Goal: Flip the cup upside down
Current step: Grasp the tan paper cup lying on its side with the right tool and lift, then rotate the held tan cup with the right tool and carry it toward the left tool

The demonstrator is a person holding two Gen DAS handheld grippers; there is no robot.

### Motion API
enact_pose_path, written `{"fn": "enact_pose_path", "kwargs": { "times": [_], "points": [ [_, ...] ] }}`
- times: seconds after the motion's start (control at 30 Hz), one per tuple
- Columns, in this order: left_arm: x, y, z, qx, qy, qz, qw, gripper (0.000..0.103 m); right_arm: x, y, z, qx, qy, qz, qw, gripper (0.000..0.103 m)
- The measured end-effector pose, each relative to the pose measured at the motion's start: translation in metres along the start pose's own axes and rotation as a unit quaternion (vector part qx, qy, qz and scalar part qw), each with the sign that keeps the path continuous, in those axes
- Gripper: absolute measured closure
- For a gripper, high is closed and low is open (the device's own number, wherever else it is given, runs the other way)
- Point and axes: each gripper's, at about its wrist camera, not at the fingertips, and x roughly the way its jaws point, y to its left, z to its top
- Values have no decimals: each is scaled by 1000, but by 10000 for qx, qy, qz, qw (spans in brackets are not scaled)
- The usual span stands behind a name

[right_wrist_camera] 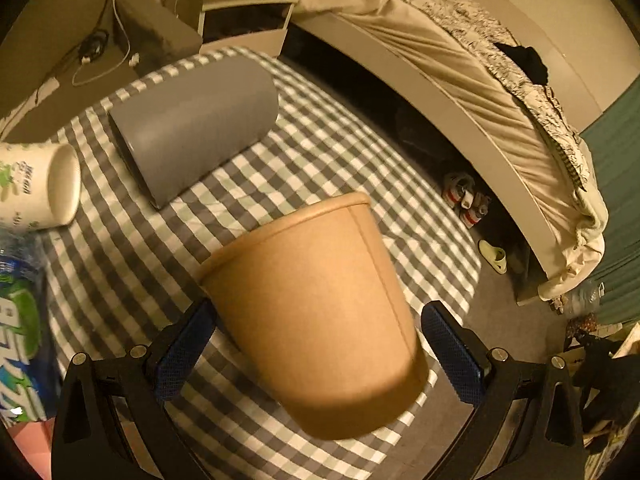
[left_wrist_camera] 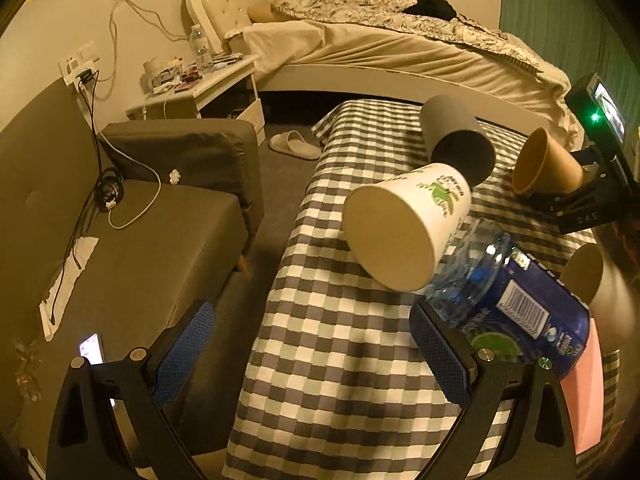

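Observation:
A brown paper cup (right_wrist_camera: pixel 320 312) stands between the fingers of my right gripper (right_wrist_camera: pixel 320 348); the blue pads stand wide at either side of it and a gap shows at the right pad. In the left wrist view the same cup (left_wrist_camera: pixel 546 168) sits at the right gripper's tips above the checked tablecloth (left_wrist_camera: pixel 340 360). My left gripper (left_wrist_camera: pixel 316 356) is open and empty over the table's left edge. A white printed cup (left_wrist_camera: pixel 404 224) and a grey cup (left_wrist_camera: pixel 456 136) are in front of it.
A blue-labelled water bottle (left_wrist_camera: pixel 516 304) is by my left gripper's right finger. Another paper cup (left_wrist_camera: pixel 588 280) and a pink object (left_wrist_camera: pixel 588 392) are at the right. A grey sofa (left_wrist_camera: pixel 140 240), a nightstand (left_wrist_camera: pixel 208 84) and a bed (left_wrist_camera: pixel 400 48) surround the table.

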Motion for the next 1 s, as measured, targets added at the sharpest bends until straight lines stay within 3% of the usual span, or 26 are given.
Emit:
{"fn": "enact_pose_path", "kwargs": {
  "times": [0.2, 0.47, 0.6, 0.73, 0.9, 1.0],
  "points": [
    [-16, 5, 0, -36, -86, 22, 10000, 2, -19, -2, -5, 242, -33, -198, 9995, 10],
    [-74, 7, -10, -33, -411, -34, 9991, 2, -141, 7, -40, 1227, -299, -28, 9920, 13],
    [-100, 10, -27, -7, -508, -33, 9987, 2, -200, 34, -78, 1849, -252, 199, 9822, 13],
    [-119, 16, -52, -38, -562, -201, 9982, 2, -232, 74, -119, 2370, -209, 430, 9703, 13],
    [-128, 22, -82, 80, -631, -178, 9978, 2, -234, 137, -160, 3000, 11, 1003, 9486, 13],
    [-126, 27, -97, 135, -604, -101, 9980, 2, -220, 171, -170, 3177, 140, 981, 9430, 13]
  ]
}}
